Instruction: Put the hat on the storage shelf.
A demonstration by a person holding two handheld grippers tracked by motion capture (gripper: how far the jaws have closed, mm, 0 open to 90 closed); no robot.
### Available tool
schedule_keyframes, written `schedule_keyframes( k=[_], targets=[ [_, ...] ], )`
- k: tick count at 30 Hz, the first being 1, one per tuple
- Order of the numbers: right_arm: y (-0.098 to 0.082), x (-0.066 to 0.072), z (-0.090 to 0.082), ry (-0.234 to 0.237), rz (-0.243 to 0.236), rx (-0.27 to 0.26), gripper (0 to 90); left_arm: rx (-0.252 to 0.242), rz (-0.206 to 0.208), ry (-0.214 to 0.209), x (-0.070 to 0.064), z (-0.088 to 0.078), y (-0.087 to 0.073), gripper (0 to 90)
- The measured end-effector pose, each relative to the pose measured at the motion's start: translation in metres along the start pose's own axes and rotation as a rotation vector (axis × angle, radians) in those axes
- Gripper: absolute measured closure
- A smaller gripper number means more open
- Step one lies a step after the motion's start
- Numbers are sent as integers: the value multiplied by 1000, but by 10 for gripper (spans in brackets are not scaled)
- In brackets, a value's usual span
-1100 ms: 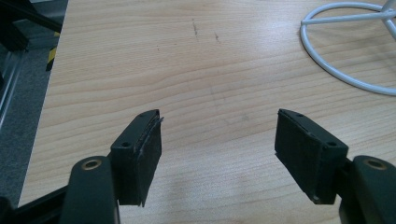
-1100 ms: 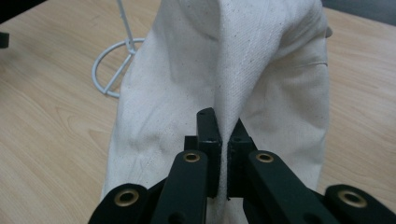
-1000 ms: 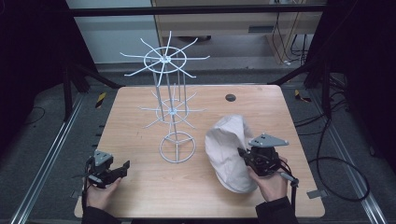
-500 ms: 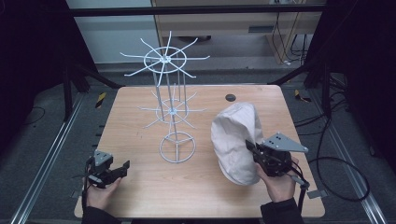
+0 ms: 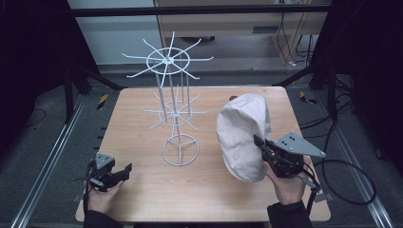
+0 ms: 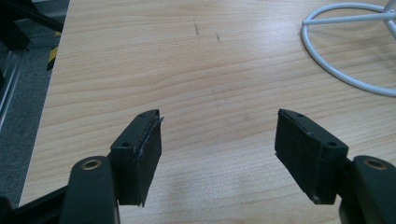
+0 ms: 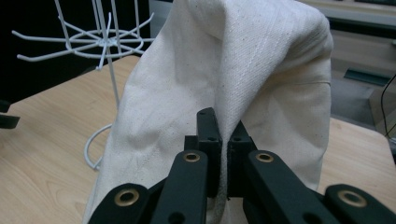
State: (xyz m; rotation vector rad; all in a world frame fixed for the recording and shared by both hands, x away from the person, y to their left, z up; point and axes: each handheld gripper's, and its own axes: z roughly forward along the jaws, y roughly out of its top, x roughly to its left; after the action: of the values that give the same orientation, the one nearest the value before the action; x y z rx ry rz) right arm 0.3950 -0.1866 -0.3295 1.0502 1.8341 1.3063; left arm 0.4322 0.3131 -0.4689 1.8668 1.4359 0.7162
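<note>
A cream cloth cap [image 5: 243,133] hangs lifted over the right half of the table, and my right gripper [image 5: 260,144] is shut on its fabric. In the right gripper view the two black jaws pinch a fold of the cap [image 7: 243,70] between them at the gripper's tip [image 7: 223,126]. A white wire display stand [image 5: 173,109] with spoked hooks rises from the table's middle on a round base ring [image 6: 345,51]. My left gripper [image 5: 121,172] rests low near the front left corner, open, with bare wood between its pads [image 6: 144,149].
The wooden table [image 5: 142,123] ends close to the left hand at its front and left edges. A small dark object peeks out behind the cap at the back right. Black frame posts and cables surround the table on the floor.
The right gripper has risen and drawn the cap up from lying on the table, so it now stands taller. The left gripper has not moved.
</note>
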Motion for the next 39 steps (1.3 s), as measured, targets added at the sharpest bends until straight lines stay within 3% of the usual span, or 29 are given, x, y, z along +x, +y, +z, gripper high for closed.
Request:
schedule_keyframes(
  k=[6, 18, 39],
  targets=[
    [11, -2, -10, -7, 5, -66, 886, 0, 0, 0, 0, 0, 0, 316],
    [28, -1, -19, -7, -12, -146, 886, -1, 0, 1, 0, 0, 0, 316],
    [65, 7, -29, -14, -63, -235, 887, -4, -2, 3, 0, 0, 0, 318]
  ],
)
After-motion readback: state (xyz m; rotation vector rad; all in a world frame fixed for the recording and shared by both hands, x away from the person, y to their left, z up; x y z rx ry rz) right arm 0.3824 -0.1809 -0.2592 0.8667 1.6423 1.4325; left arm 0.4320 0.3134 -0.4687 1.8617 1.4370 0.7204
